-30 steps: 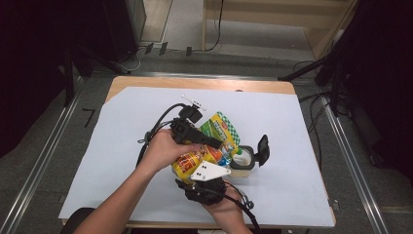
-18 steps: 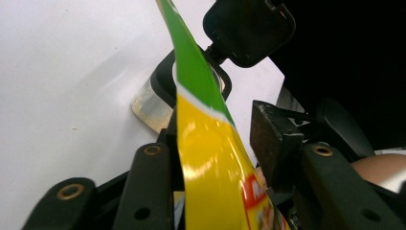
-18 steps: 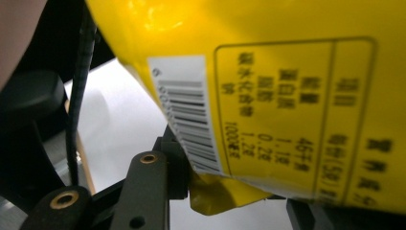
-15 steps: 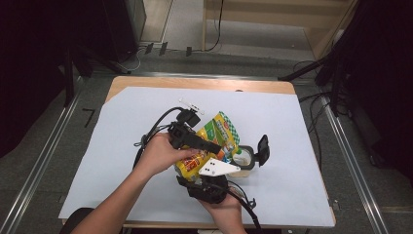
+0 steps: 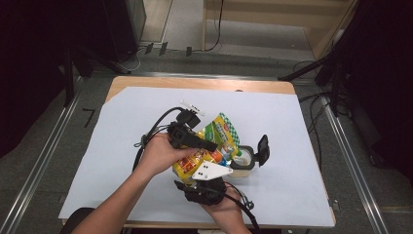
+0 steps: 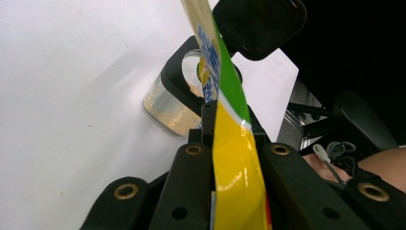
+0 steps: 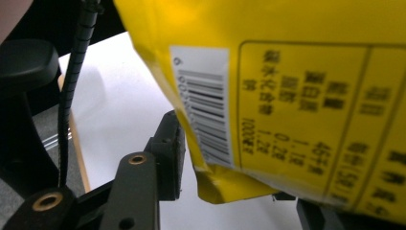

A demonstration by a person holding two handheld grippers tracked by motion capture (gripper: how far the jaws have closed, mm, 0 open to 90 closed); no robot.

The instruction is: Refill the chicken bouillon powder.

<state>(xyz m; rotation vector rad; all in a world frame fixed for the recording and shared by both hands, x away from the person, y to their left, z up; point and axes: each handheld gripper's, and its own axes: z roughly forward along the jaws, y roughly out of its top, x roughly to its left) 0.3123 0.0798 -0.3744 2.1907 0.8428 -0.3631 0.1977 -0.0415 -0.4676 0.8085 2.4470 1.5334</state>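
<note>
Left gripper (image 6: 225, 143): we see its jaws, which have just been closing, pinched on the pouch's edge.
Right gripper (image 7: 230, 158): jaws lately widening, astride the pouch's lower corner; whether the pads press, we cannot tell.
Pouch (image 5: 212, 146): held above the table (image 5: 302, 161), long axis slanting toward the container.
Container (image 5: 243, 160): lid open, just beyond the pouch's top.

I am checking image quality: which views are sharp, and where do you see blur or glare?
High view: evenly lit, slightly soft, dark surroundings. Left gripper view: the yellow bag shows glare; the clear container behind is fairly sharp. Right gripper view: the bag's barcode and print are blurred from closeness.
</note>
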